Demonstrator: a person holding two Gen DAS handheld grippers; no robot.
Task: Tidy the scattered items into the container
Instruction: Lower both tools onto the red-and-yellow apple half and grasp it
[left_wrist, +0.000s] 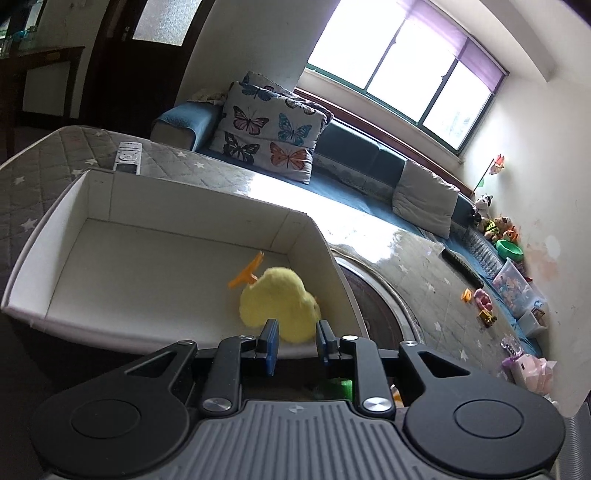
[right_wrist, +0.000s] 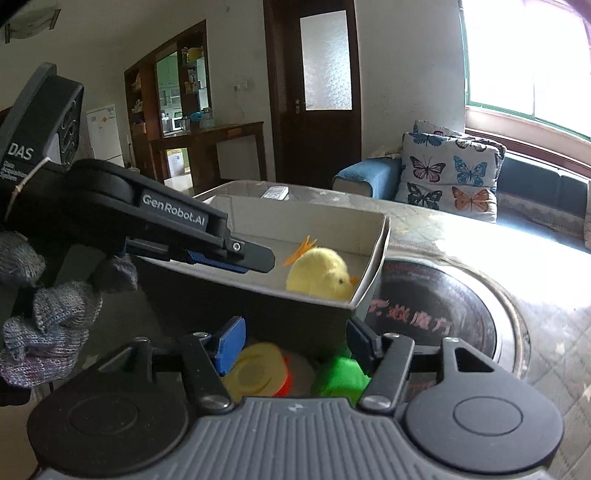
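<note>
A white cardboard box (left_wrist: 325, 243) (right_wrist: 376, 251) stands on the quilted table. In it lies a yellow plush chick (left_wrist: 277, 302) (right_wrist: 317, 273), its orange feet toward the far wall. My left gripper (left_wrist: 297, 341) hangs over the box's near wall, its blue pads slightly apart with nothing between them and the chick just beyond. In the right wrist view a gloved hand holds the left gripper (right_wrist: 266, 260) above the box. My right gripper (right_wrist: 295, 345) is open in front of the box, above a yellow toy (right_wrist: 255, 373) and a green toy (right_wrist: 340, 376) outside it.
A round dark plate (right_wrist: 432, 295) is set into the table right of the box. A white remote (left_wrist: 127, 157) lies behind the box, a black one (left_wrist: 463, 267) far right, with small toys (left_wrist: 484, 299) near it. A sofa with butterfly cushions (left_wrist: 269, 129) runs along the window.
</note>
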